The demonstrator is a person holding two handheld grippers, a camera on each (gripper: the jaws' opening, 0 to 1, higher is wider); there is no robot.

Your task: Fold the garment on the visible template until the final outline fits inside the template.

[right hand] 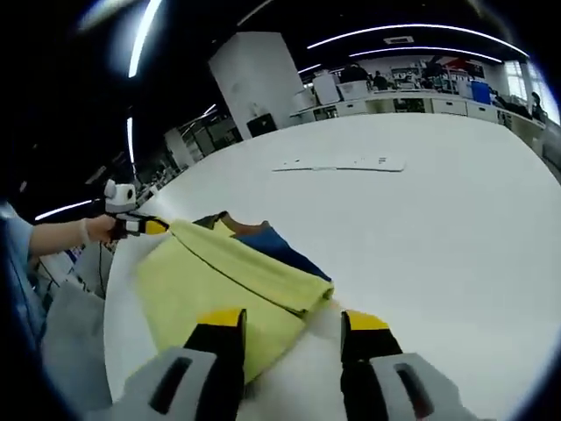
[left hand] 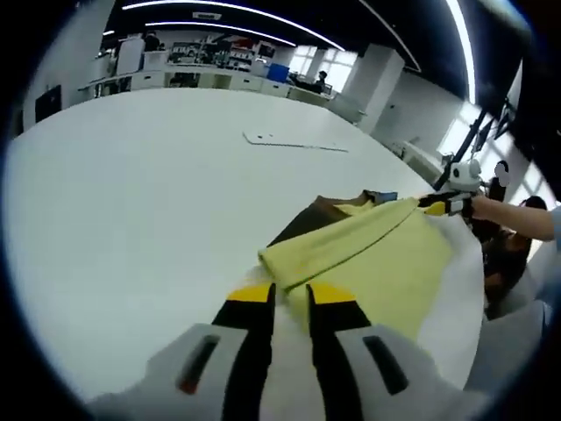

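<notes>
Yellow garment (left hand: 377, 254) pinched by left gripper (left hand: 290, 293); right gripper (right hand: 292, 319) jaws spread, blue patch (right hand: 279, 246).

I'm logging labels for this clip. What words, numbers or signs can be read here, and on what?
None can be read.
White strip on the table: a few dark marks, too small to read.
Shelves and boxes at the back of the room: blurred, nothing legible.
Yellow garment: no print or tag visible.
</notes>
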